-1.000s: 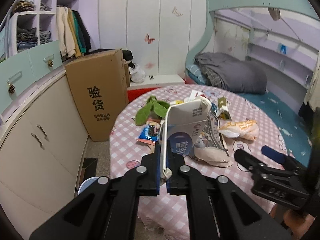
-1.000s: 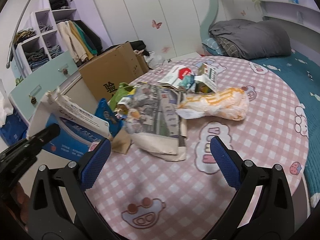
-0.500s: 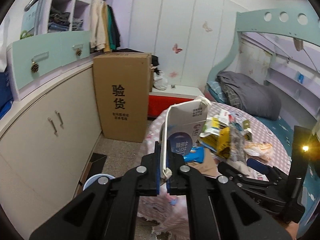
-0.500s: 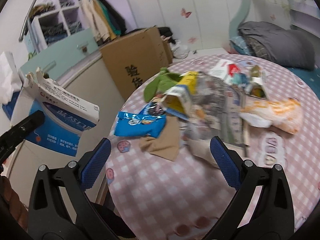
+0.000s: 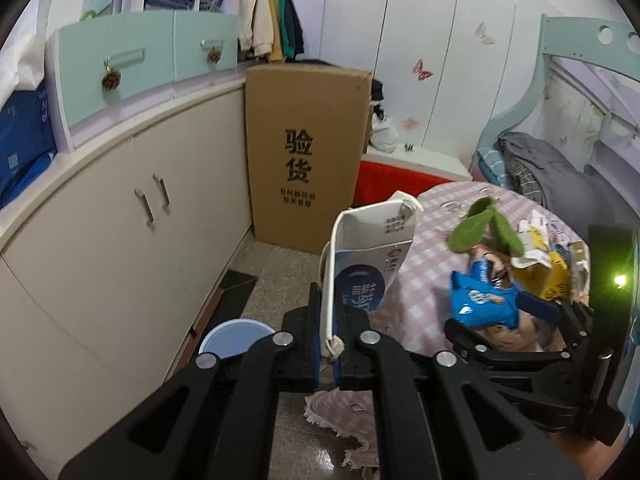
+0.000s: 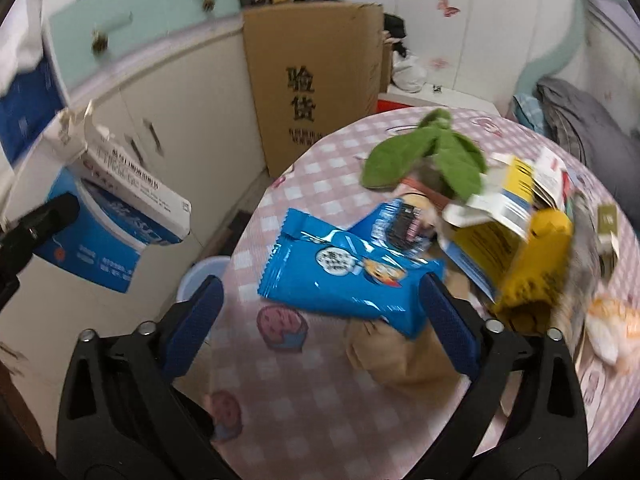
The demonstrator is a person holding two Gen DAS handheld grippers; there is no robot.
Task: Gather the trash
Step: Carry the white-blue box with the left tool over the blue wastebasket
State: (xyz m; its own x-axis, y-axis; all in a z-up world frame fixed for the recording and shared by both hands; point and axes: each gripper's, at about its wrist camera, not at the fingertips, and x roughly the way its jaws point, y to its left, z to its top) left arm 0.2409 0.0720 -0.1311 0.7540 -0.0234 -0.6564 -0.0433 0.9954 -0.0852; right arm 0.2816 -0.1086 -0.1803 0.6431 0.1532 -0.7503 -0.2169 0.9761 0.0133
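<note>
Two grippers were in view, one in each of the person's hands, both tilted downward. The left gripper (image 5: 328, 320) was pinched tight on one edge of a white and blue carton (image 5: 368, 264), holding it upright off the edge of the bench (image 5: 432, 216), above the floor. From the right wrist view the same carton (image 6: 116, 220) hung in the air at the left, clear of the bench (image 6: 320, 392).

The right gripper (image 6: 320, 312) reached over the bench's near side with its two blue pads (image 6: 192, 316) set wide and closing. A blue snack packet (image 6: 344, 276) lay flat on the bench between the pads, with neither pad pressing on it. In the left wrist view the right gripper (image 5: 520, 320) sat low at the right, just behind the blue packet (image 5: 480, 300).

One round bench with a pink checked cloth carried the pile of trash: one blue packet, one green leafy piece (image 6: 424, 160), one yellow box (image 6: 528, 264) and one brown paper piece (image 6: 400, 352), with more blurred litter behind them.

One small blue bin (image 5: 236, 340) stood on the floor beside the cabinet (image 5: 120, 248). One tall cardboard box (image 5: 304, 152) stood against the cabinet's end.
</note>
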